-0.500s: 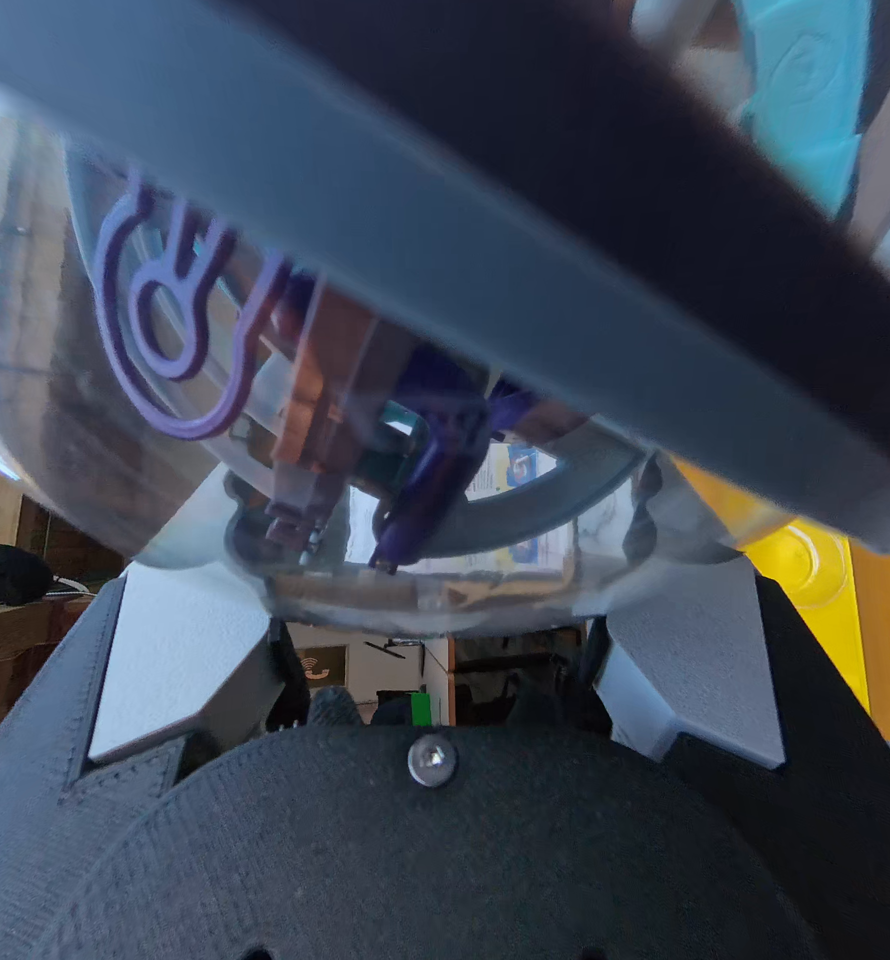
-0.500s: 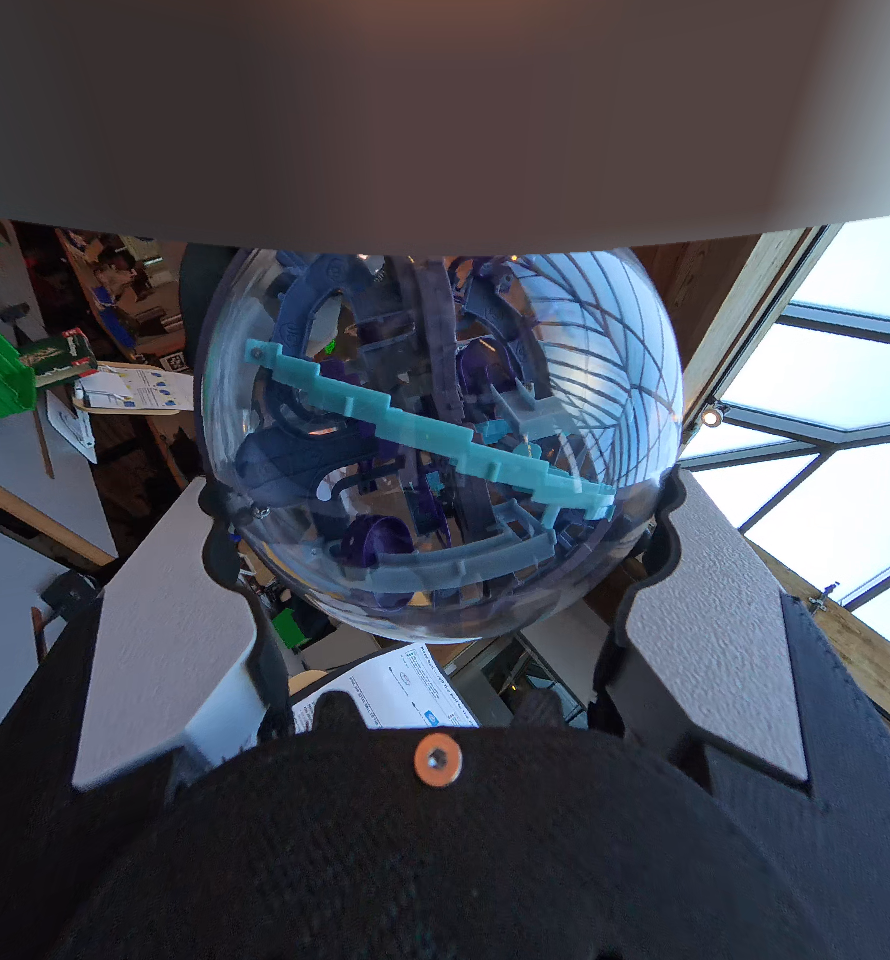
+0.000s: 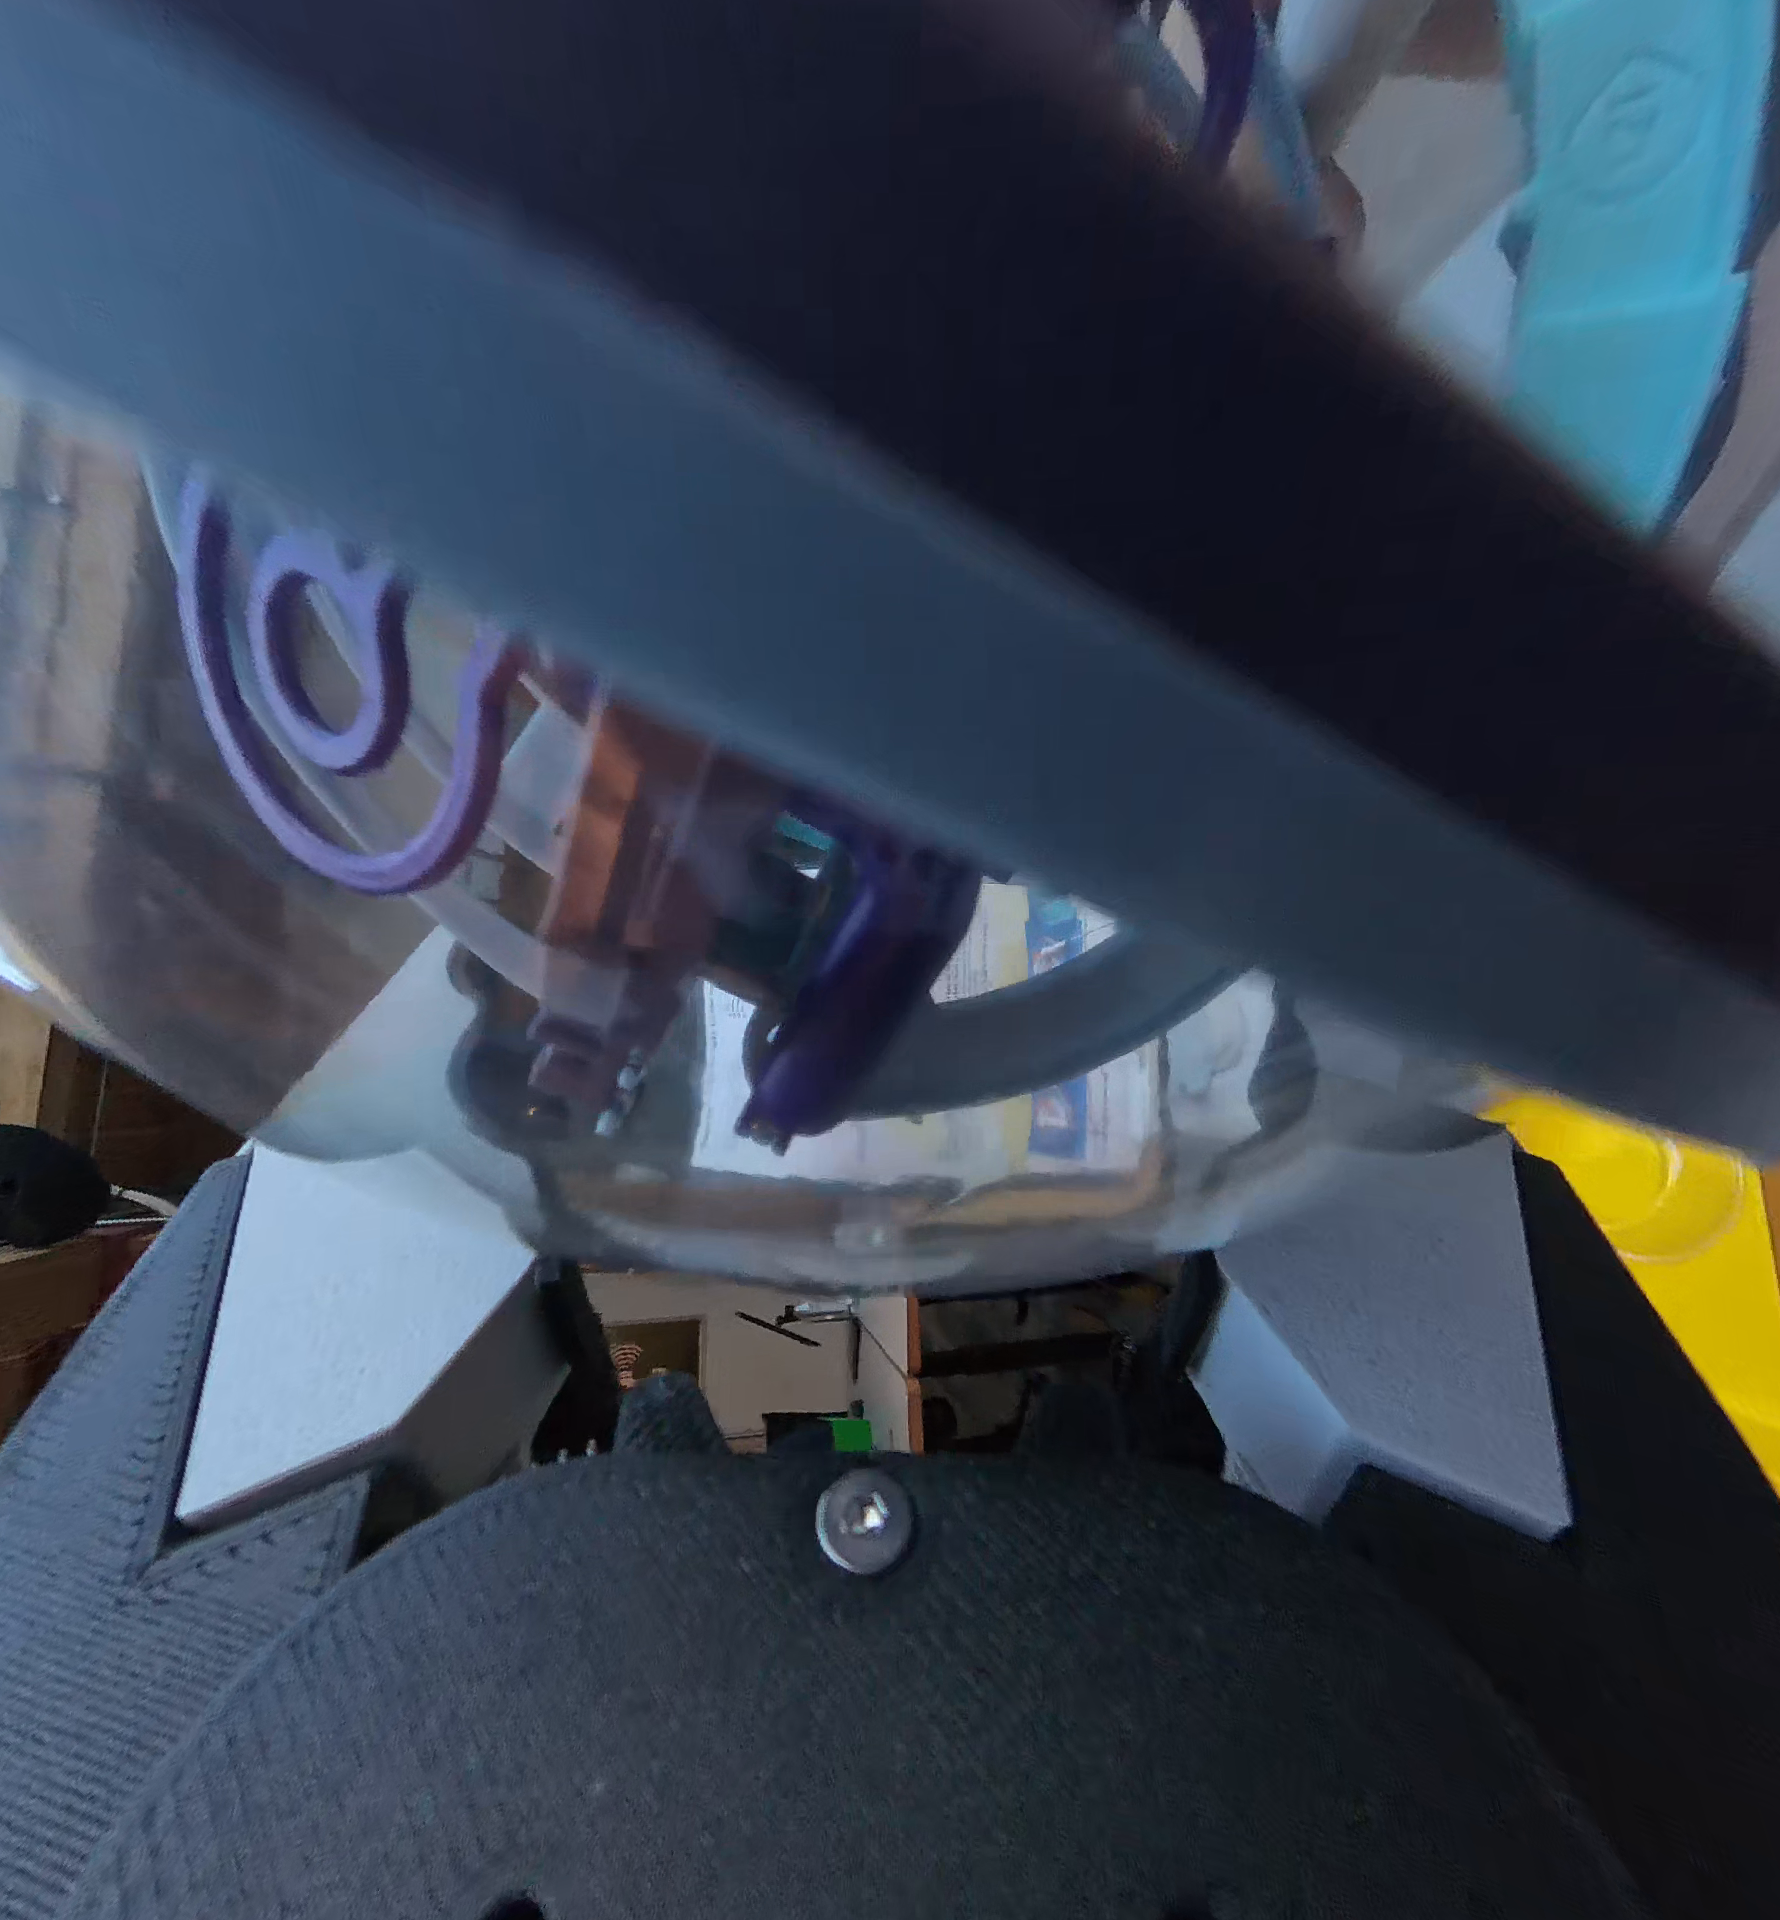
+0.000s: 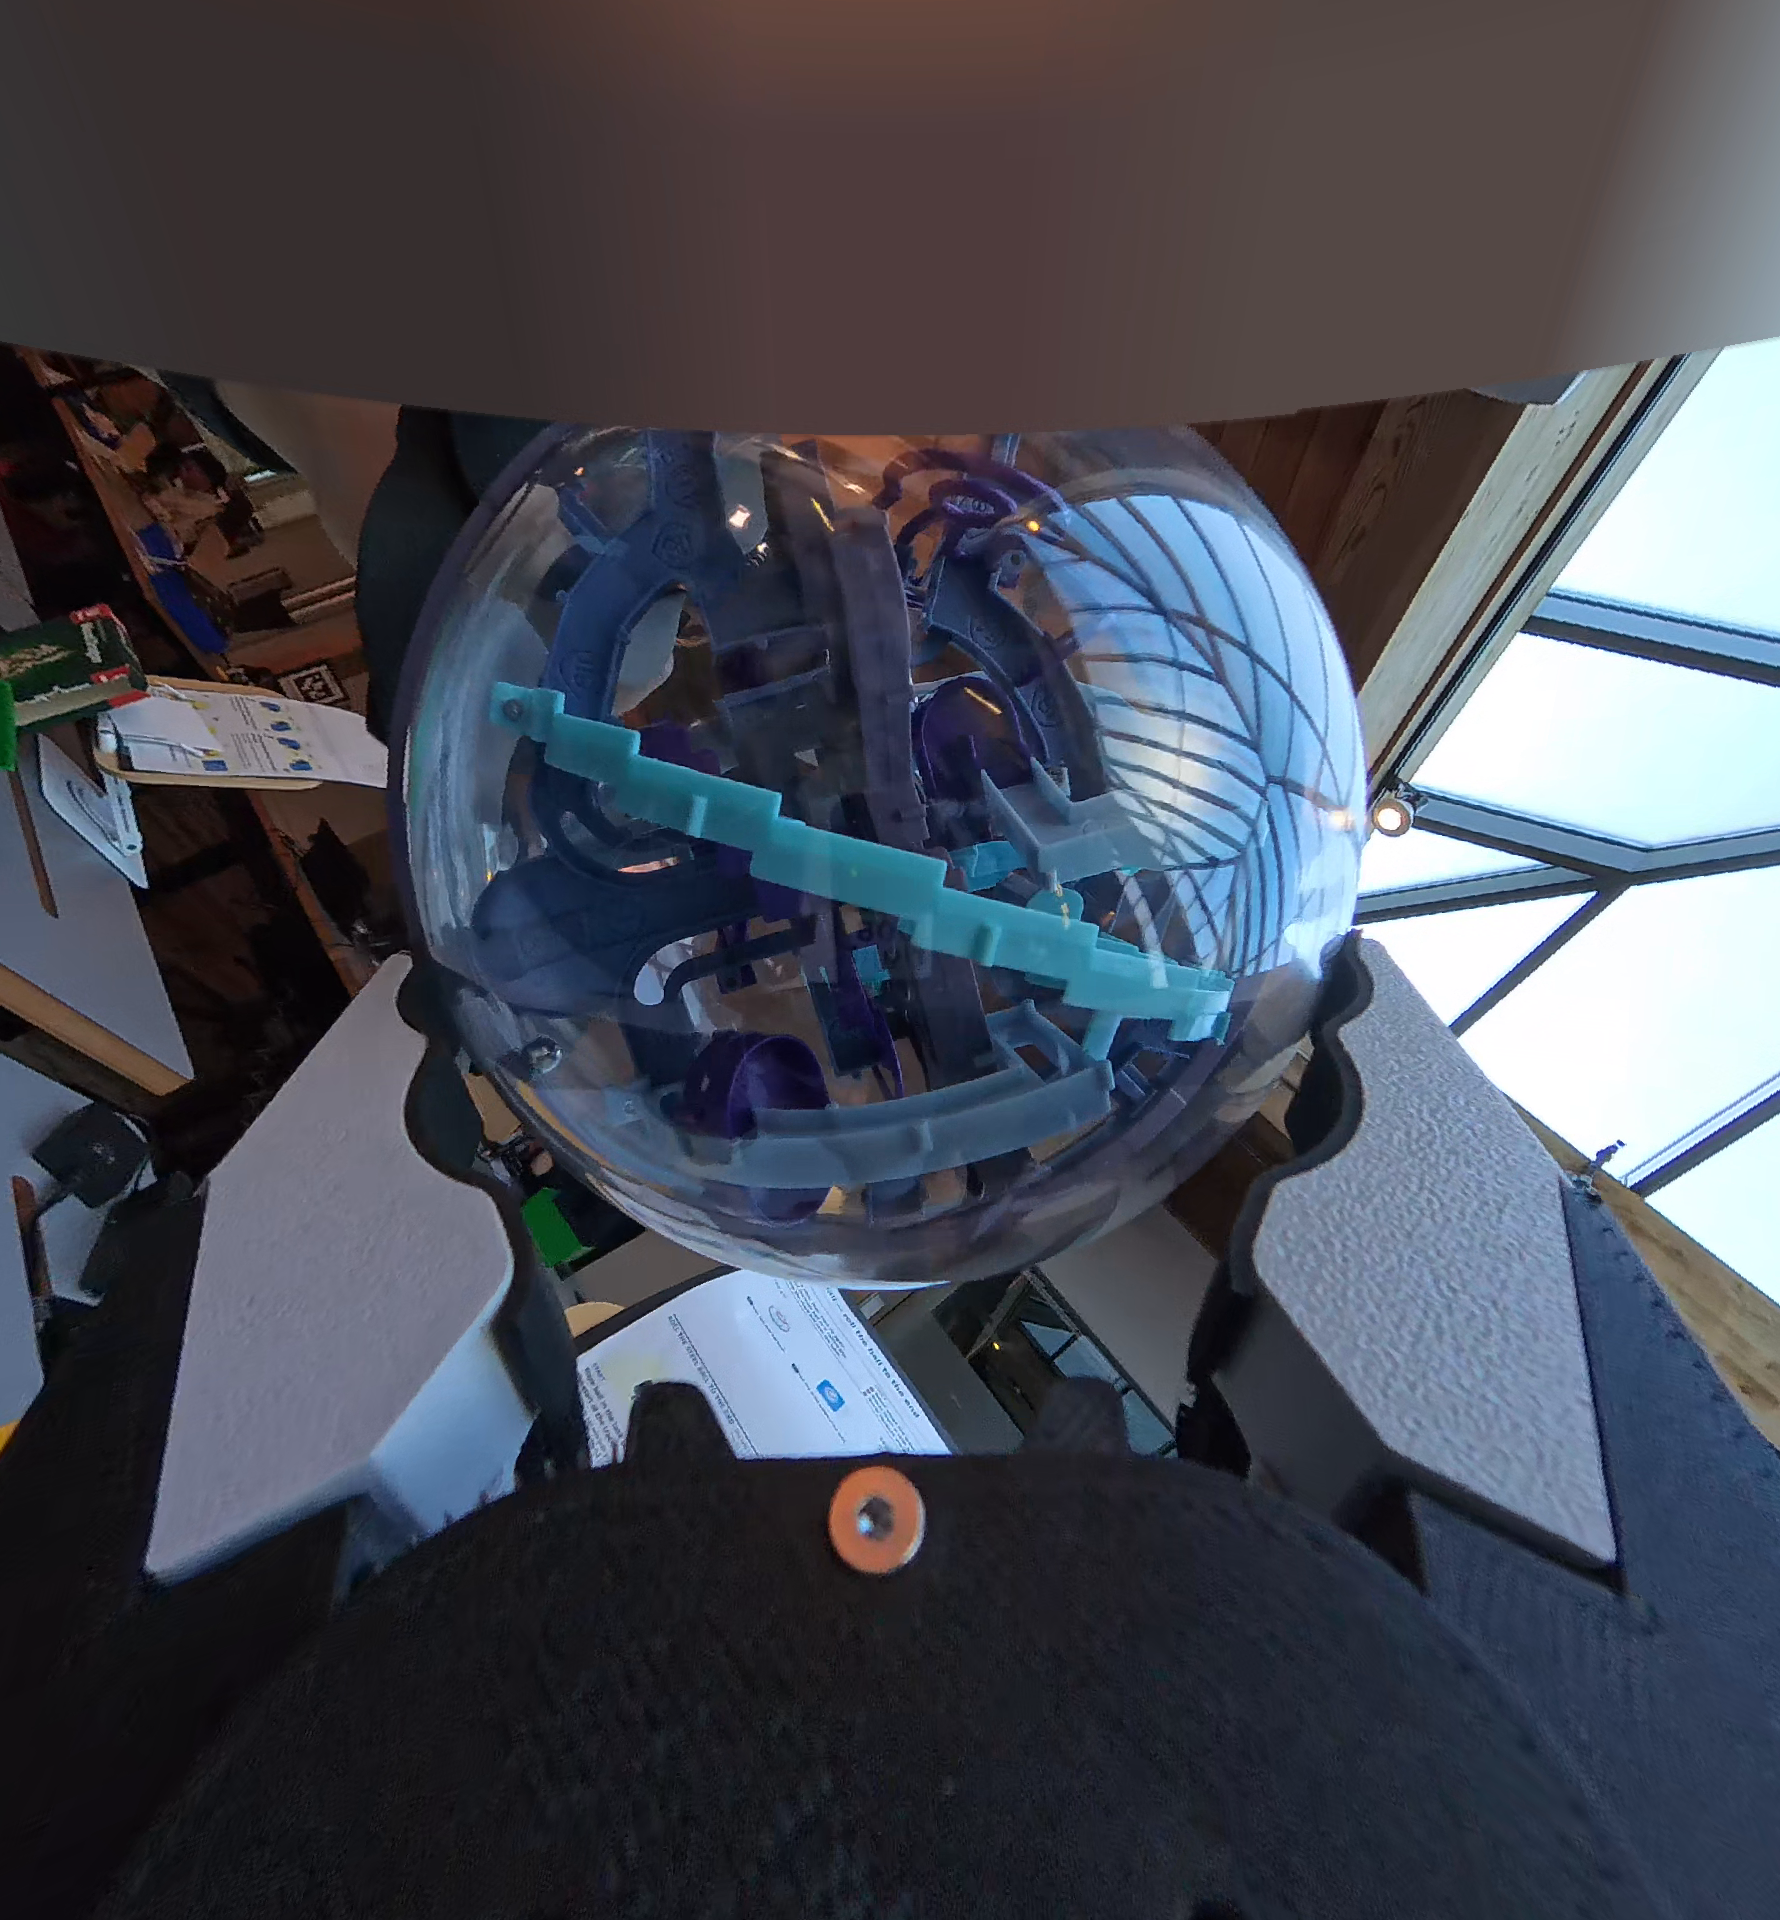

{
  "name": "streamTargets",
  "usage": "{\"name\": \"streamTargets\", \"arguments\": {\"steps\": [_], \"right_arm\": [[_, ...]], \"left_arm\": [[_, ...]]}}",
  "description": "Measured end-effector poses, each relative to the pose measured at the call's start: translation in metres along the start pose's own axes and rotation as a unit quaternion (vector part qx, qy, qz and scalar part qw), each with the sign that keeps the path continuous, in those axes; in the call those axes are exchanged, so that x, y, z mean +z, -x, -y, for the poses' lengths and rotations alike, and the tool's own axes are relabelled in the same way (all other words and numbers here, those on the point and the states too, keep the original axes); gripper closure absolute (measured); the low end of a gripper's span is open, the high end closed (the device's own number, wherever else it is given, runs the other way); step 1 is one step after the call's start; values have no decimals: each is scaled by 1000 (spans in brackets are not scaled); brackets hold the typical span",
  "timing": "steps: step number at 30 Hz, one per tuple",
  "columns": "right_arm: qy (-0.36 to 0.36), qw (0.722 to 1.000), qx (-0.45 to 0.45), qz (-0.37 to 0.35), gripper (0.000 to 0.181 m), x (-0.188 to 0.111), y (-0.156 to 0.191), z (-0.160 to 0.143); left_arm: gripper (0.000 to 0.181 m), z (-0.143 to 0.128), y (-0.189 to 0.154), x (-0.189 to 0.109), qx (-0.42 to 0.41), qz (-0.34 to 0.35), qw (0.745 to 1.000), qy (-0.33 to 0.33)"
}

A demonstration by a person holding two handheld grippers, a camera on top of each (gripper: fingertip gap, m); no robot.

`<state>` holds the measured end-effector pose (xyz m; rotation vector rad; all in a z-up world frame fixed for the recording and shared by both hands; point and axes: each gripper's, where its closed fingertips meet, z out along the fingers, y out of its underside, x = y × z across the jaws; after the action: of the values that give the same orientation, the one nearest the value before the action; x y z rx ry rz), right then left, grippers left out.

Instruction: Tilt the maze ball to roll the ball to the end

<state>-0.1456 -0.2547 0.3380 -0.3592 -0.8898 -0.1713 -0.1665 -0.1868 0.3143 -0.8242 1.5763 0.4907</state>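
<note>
The maze ball (image 4: 881,852) is held up in the air, clamped between the two fingers of the right tool (image 4: 881,1049), whose notched black tips press its left and right sides low down. That grip likely leaves most of the shell visible, so the tracks can be watched while tilting. The shell is smooth, clear plastic, glossy with window reflections; inside run a stepped turquoise track (image 4: 865,862), curved grey ramps and purple loops. The small rolling ball cannot be made out.

The left tool (image 3: 865,1226) cradles the maze ball (image 3: 657,987) from another side, its white textured fingers (image 3: 346,1320) touching the curved shell, grasping it too. Two holds probably steady the slippery round thing for fine tilts.
</note>
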Motion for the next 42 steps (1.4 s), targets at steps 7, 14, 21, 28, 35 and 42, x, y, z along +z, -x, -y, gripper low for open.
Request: {"name": "streamTargets", "arguments": {"steps": [7,14,21,28,35,42], "right_arm": [[-3,1000,9,-9,22,1,0,-5],[29,999,30,27,23,4,29,-32],[36,999,13,30,23,8,40,-45],[33,999,-7,26,23,15,31,-40],[28,999,-29,21,22,18,24,-28],[44,997,-57,25,23,21,19,-14]], "left_arm": [[37,-4,1,3,7,-6,1000,11],[37,-34,-28,20,-43,-27,999,8],[37,-47,-34,29,-42,-16,999,-6],[37,-45,-19,26,-31,-1,999,-13],[37,-37,-8,16,-17,18,1000,-19],[37,-29,0,5,-15,37,998,-37]]}}
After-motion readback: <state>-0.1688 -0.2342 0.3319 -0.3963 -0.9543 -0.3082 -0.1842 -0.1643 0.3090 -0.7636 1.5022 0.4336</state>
